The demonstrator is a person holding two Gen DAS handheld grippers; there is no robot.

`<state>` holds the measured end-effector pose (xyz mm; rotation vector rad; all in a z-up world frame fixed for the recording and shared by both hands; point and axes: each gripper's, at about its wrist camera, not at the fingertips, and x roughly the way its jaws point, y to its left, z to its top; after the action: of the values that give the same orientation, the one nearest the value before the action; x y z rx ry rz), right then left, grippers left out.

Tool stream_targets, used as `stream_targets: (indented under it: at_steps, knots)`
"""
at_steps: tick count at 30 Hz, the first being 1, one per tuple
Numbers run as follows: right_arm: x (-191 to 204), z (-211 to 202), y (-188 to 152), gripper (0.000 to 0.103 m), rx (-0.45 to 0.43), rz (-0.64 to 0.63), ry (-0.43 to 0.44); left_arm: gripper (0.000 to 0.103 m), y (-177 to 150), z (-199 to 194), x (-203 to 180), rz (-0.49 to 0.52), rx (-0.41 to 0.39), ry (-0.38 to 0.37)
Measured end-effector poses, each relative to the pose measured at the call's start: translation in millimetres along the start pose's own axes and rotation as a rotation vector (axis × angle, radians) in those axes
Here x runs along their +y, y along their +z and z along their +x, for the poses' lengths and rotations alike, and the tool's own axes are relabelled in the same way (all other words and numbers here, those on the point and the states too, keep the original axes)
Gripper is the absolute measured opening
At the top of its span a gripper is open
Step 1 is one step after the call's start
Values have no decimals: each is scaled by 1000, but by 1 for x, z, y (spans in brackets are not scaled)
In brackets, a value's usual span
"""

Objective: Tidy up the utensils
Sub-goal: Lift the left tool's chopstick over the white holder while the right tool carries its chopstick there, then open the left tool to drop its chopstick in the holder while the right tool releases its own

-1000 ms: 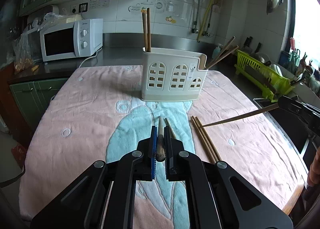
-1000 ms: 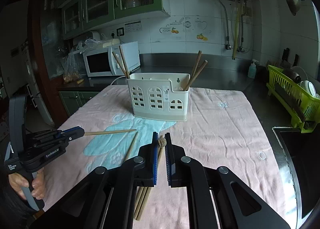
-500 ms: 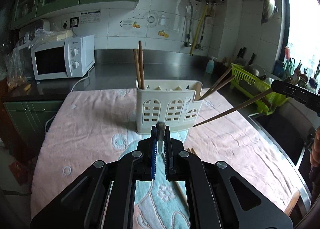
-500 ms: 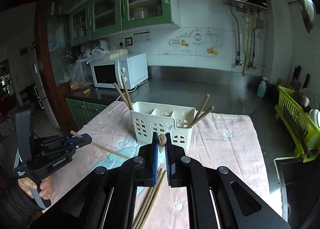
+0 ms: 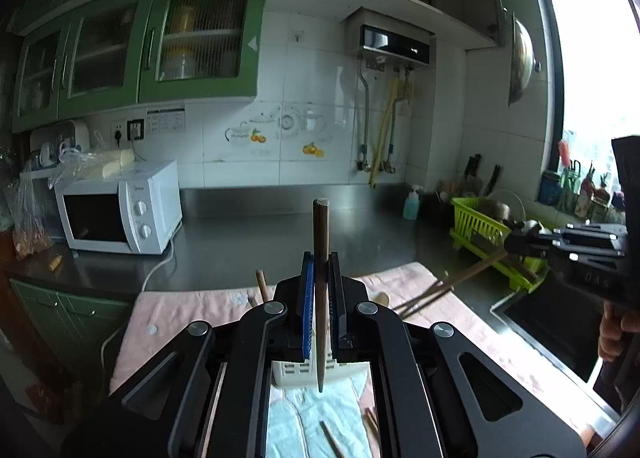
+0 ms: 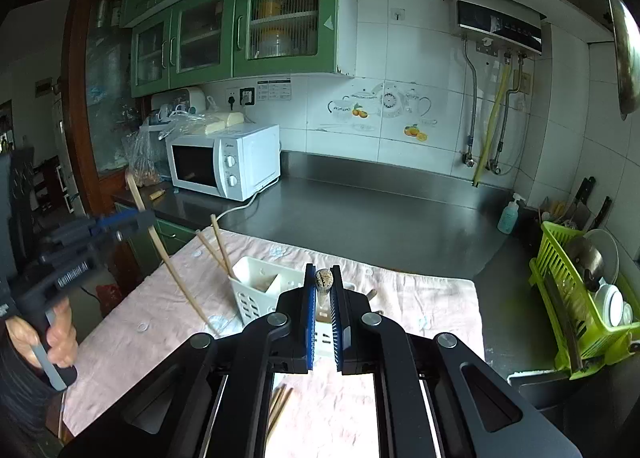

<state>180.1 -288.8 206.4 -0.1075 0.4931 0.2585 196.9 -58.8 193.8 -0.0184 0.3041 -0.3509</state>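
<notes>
Both grippers, left gripper and right gripper, pinch a chopstick each; tilted entry could miss the holder.

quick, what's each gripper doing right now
Left gripper: closed on a chopstick, held upright above the utensil holder.
Right gripper: closed on another chopstick, seen end-on.

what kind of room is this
Most likely a home kitchen: a white microwave stands on a steel countertop, green wall cabinets hang above, and a green dish rack holds plates.
</notes>
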Motion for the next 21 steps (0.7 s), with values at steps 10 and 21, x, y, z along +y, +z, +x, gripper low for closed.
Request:
stream_targets:
  at_steps: [10, 21]
  knots:
    - [-11, 38, 5, 7, 52, -6, -22, 5, 39, 53, 12, -53, -71, 84]
    - [-12, 74, -10, 7, 120, -10, 3, 5, 15, 112, 26, -65, 35, 144]
